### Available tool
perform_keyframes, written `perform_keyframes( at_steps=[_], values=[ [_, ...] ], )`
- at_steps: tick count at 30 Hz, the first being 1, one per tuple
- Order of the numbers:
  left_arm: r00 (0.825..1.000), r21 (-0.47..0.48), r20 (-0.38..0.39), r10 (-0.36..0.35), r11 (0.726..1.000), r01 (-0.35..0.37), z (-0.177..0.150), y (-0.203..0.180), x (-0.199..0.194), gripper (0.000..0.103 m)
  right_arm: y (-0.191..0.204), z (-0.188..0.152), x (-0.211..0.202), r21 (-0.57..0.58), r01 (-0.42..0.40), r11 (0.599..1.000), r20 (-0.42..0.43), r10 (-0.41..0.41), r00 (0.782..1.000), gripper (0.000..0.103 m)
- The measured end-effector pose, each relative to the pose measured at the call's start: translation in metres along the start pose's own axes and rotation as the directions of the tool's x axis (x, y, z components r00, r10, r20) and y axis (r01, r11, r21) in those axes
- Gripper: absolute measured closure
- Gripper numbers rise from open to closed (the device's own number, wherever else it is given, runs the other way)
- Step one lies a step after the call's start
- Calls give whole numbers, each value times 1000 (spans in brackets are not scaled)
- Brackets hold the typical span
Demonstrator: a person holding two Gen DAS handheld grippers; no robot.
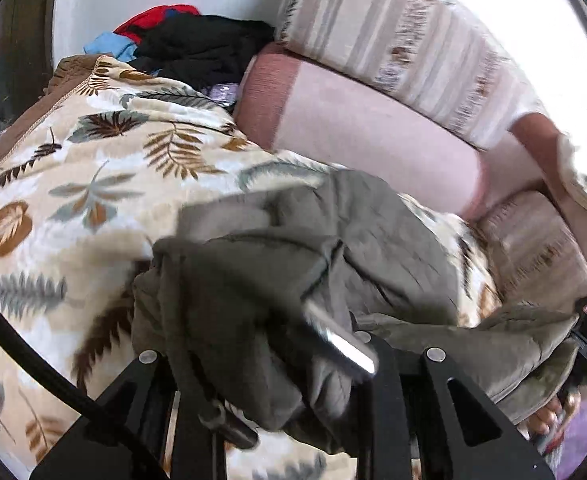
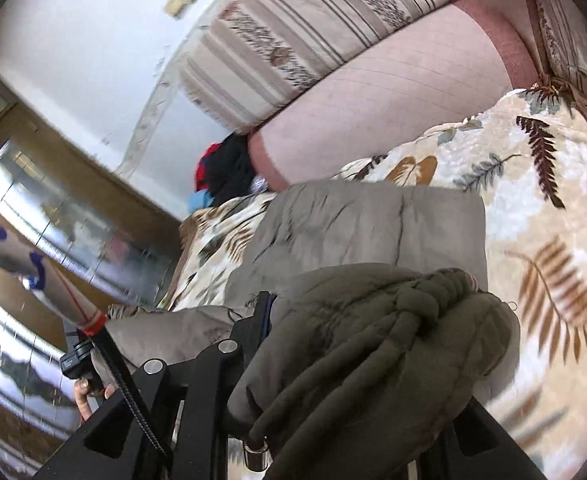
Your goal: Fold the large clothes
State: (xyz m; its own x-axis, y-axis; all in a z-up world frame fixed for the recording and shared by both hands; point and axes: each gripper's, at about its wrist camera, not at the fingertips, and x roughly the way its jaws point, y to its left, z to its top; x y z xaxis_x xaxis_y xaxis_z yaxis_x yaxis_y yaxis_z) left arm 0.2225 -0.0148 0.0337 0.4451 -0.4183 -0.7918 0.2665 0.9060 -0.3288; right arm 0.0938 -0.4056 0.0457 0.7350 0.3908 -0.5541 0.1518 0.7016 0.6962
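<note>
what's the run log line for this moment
left tool: shut on olive garment | right tool: shut on olive garment | garment bunched over leaf blanket

Olive-grey garment (image 1: 277, 248) — cream blanket (image 1: 93, 160) with brown and grey leaves

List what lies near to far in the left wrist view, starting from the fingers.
Olive-grey garment draped over the gripper → leaf-print blanket → pink bolster → black clothes pile → striped cushion against the wall.
</note>
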Motion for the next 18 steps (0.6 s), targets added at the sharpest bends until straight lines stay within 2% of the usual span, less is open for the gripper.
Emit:
perform_keyframes(
  at_steps=[6,11,13,15,17,18],
  values=[
    [994,-58,-46,95,994,-97,49,18,82,75,-29,54,61,109,95,990,-9,-95,995,78],
    [993,-128,-76,95,986,-105,63,37,138,68,-59,76,108,187,140,972,-46,-134,990,77],
    [994,-170,-89,63,982,-77,64,44,149,64,-68,77,119,204,151,967,-61,-142,988,75],
    [997,-202,-78,2,979,-18,64,49,147,54,-73,78,123,223,144,964,-66,-133,989,72],
    [996,-233,-34,-88,969,78,65,54,131,45,-75,78,116,245,83,966,-49,-73,996,61],
    [993,-241,-15,-120,964,113,64,55,125,35,-75,78,109,258,42,965,-29,-35,999,44]
  ],
)
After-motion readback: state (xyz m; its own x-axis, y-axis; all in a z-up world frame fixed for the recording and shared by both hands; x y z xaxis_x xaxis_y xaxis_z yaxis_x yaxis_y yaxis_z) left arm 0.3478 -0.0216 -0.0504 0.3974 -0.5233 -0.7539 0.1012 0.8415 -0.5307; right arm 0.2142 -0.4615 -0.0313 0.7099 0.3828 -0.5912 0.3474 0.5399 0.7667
